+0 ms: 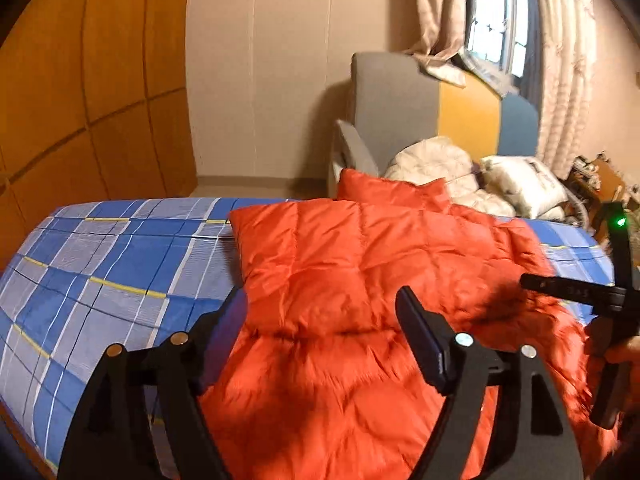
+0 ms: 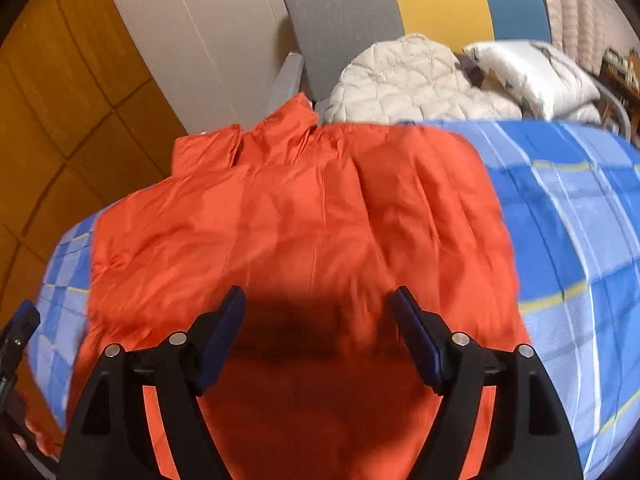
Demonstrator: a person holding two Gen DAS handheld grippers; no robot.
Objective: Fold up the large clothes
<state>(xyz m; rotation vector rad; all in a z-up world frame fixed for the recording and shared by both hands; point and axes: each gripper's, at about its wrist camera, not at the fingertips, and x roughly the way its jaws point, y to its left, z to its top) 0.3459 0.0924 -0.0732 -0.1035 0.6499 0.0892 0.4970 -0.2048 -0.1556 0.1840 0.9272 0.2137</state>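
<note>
An orange quilted down jacket [image 1: 360, 280] lies spread on the bed, with a sleeve folded over its body and the collar at the far end; it also fills the right wrist view [image 2: 300, 220]. My left gripper [image 1: 320, 312] is open and empty, just above the jacket's near part. My right gripper [image 2: 320, 312] is open and empty above the jacket's lower middle, casting a shadow on it. The right gripper also shows at the right edge of the left wrist view [image 1: 576, 292].
The bed has a blue plaid sheet [image 1: 100, 260]. A white puffy jacket [image 2: 408, 80] and a white pillow [image 2: 532, 72] lie by the grey, yellow and blue headboard [image 2: 400, 8]. A wooden wardrobe [image 1: 80, 80] stands left; a curtained window [image 1: 500, 20] is behind.
</note>
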